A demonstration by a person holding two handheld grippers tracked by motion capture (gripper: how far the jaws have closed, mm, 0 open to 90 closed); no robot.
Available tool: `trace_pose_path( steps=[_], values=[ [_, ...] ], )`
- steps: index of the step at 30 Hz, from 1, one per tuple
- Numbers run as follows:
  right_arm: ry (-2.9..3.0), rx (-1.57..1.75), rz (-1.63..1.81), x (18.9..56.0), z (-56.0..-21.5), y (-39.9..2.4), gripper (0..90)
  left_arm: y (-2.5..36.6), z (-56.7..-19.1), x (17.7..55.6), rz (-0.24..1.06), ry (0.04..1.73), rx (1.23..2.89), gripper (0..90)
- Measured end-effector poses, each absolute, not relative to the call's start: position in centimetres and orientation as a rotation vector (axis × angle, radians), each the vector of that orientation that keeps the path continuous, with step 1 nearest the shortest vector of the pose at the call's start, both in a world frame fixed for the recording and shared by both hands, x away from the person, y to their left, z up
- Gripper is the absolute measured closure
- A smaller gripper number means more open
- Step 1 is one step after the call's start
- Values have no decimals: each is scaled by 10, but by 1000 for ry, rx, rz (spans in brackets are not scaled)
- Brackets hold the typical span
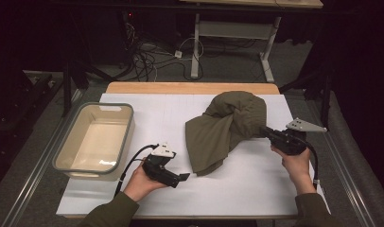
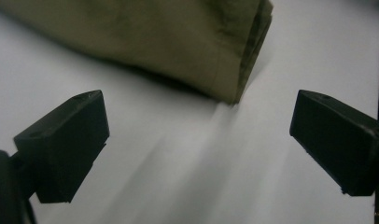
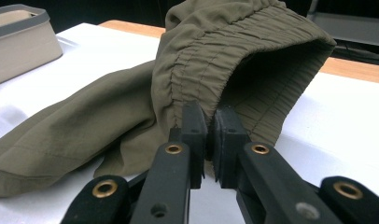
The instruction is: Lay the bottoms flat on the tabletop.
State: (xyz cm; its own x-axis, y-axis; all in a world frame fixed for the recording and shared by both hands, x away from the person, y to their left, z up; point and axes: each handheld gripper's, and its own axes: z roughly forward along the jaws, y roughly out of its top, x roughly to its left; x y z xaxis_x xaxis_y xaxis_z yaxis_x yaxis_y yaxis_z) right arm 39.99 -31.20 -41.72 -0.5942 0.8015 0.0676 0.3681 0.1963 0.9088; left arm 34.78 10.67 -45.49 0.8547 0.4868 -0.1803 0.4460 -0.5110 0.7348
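Note:
An olive-green garment (image 1: 225,125) with an elastic waistband lies bunched on the white table cover (image 1: 247,189), right of centre. My right gripper (image 1: 265,131) is shut on the gathered waistband (image 3: 211,70), whose edge is pinched between the two pads and lifted off the table. My left gripper (image 1: 183,178) hovers low over the cover just left of the garment's lower hem (image 2: 225,88), its jaws wide apart with nothing between them. In the left gripper view the hem corner lies a short way beyond the fingertips (image 2: 71,135).
A beige bin (image 1: 96,139) with a grey rim stands at the table's left side, nothing visible inside. The wooden table edge (image 1: 190,87) runs along the back. Cables lie on the floor beyond it. Bare white cover stretches along the front.

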Motion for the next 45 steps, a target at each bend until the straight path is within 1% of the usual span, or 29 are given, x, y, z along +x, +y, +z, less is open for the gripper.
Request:
trace_pose_path(
  steps=[6,9,15,18,19,21,24,25,26,28,29,31,35,39,45],
  values=[
    [2058,1092,1377,400,-418,-312,855,70,-452,358,34,602,2216,41],
    [2060,1093,1379,400,-418,-312,855,53,-452,364,27,573,2221,67],
    [2063,1094,1382,400,-419,-312,856,23,-459,373,48,553,2264,68],
    [2063,1093,1383,400,-418,-312,855,13,-464,376,66,549,2282,101],
    [2063,1093,1382,400,-418,-312,856,10,-465,376,82,547,2284,126],
    [2064,1094,1383,400,-418,-312,856,7,-468,379,104,566,2283,182],
    [2063,1092,1381,400,-418,-312,856,9,-469,381,101,563,2278,430],
    [2062,1090,1382,400,-418,-312,856,10,-469,381,91,555,2281,540],
    [2062,1089,1380,400,-418,-312,856,12,-468,381,82,547,2273,630],
    [2060,1091,1382,400,-418,-313,856,17,-466,380,82,540,2268,782],
    [2059,1089,1381,400,-418,-313,856,20,-464,380,75,544,2257,821],
    [2054,1092,1378,400,-417,-313,856,27,-461,380,50,554,2245,835],
    [2042,1092,1372,400,-416,-316,856,43,-451,374,38,563,2227,837],
    [2031,1100,1369,401,-415,-319,855,60,-443,368,49,575,2223,838],
    [2012,1108,1357,409,-412,-321,856,84,-448,358,38,600,2246,838]
  ],
)
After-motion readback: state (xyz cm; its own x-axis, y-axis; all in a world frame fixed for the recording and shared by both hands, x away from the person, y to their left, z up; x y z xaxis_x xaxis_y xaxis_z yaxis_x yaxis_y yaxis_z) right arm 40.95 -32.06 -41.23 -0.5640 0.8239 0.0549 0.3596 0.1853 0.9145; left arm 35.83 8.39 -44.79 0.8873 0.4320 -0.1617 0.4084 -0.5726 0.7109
